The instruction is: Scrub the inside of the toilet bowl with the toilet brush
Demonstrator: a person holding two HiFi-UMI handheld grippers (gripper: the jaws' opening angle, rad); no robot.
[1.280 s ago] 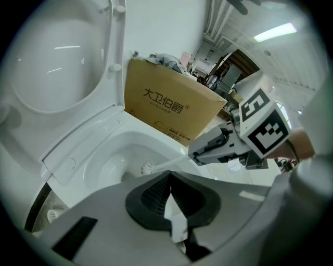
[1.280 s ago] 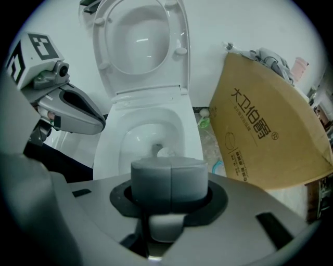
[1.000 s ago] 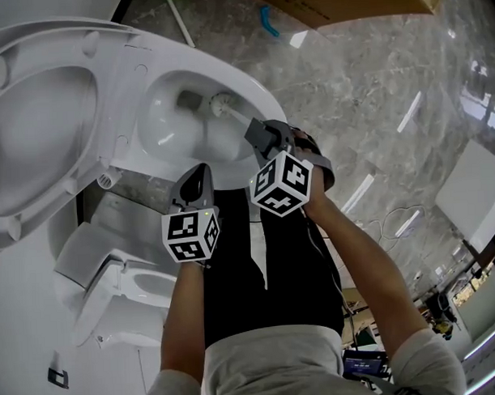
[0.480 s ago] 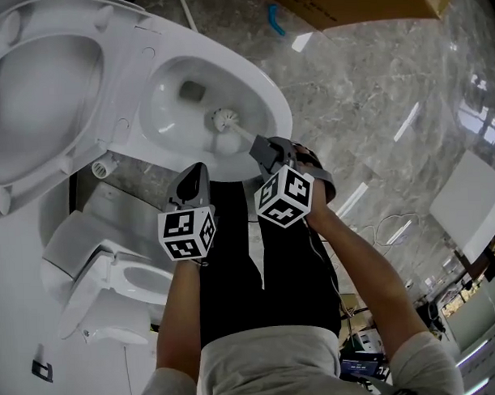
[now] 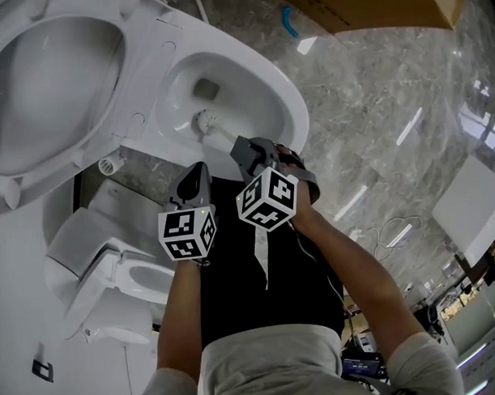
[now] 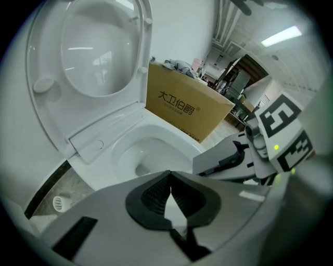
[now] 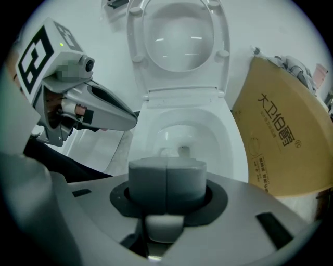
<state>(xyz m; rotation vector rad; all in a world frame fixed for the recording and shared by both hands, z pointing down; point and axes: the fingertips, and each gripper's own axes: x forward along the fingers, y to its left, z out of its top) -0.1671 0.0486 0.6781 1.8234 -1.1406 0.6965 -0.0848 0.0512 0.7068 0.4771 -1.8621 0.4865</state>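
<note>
Brush head (image 5: 203, 120) sits left in bowl (image 5: 295, 106), right half open.

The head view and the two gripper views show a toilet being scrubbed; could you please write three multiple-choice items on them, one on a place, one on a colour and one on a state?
1. Where is the head of the toilet brush?
A. on the floor
B. inside the toilet bowl
C. in a holder beside the toilet

2. What colour is the cardboard box?
A. blue
B. black
C. brown

3. How does the toilet lid stand?
A. raised, leaving the bowl open
B. shut over the bowl
C. taken off and lying on the floor

Answers:
1 B: the head view shows the bristle end against the bowl's inner wall.
2 C: the right gripper view shows a brown box with print beside the toilet.
3 A: the lid is tipped back behind the open bowl in every view.
</note>
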